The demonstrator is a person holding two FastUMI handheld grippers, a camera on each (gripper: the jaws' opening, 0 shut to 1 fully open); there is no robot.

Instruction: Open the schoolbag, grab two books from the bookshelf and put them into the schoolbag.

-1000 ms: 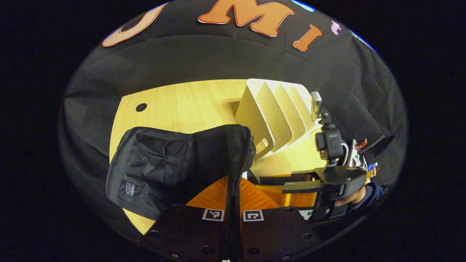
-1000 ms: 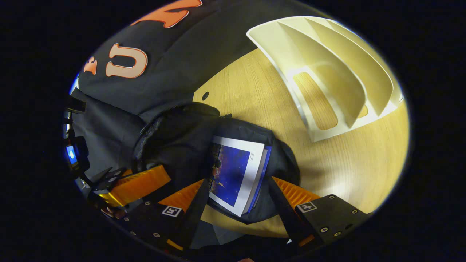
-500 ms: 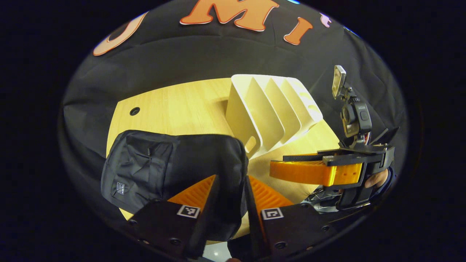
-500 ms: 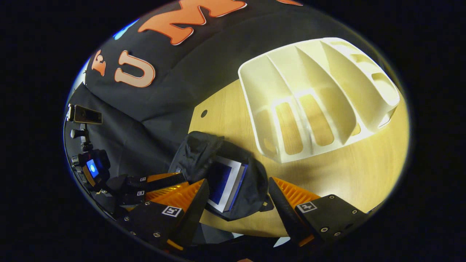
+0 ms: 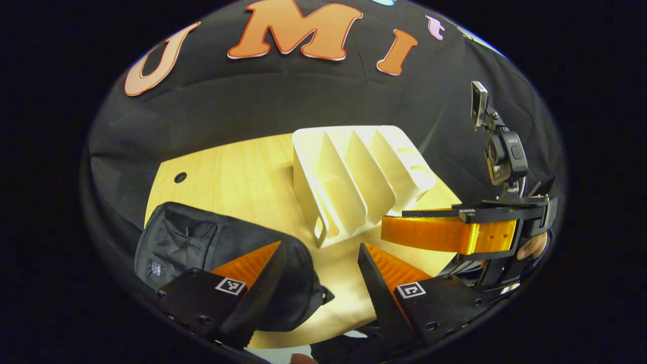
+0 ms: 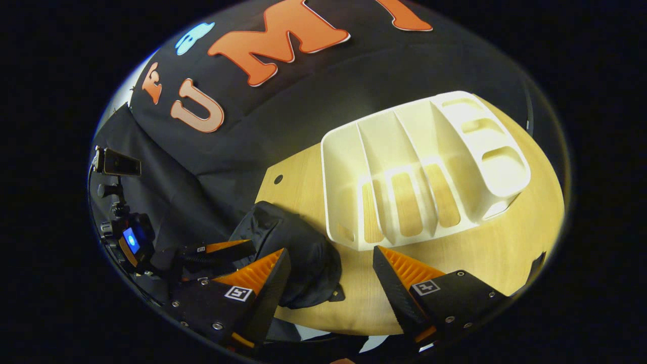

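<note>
Left claw [image 5: 321, 253] & right claw [image 6: 328, 260]: both released, holding nothing. Schoolbag [image 5: 202, 242], lower left on tabletop [image 5: 242, 172] beside empty bookshelf [image 5: 354, 177]: soft, floppy fabric; likely best gripped at zipper edge.

Left gripper view above table edge, facing bookshelf [image 5: 354, 182] obliquely, right gripper view nearer, higher, facing bookshelf [image 6: 419, 167], both sharing schoolbag [image 5: 212, 253] beside it.

A light wooden table [image 5: 242, 172] with a rounded edge and a small dark round hole [image 5: 180, 177] near its far left corner stands before the draped black cloth [image 5: 283, 96], and that hole [image 6: 278, 179] appears again in the right gripper view.
</note>
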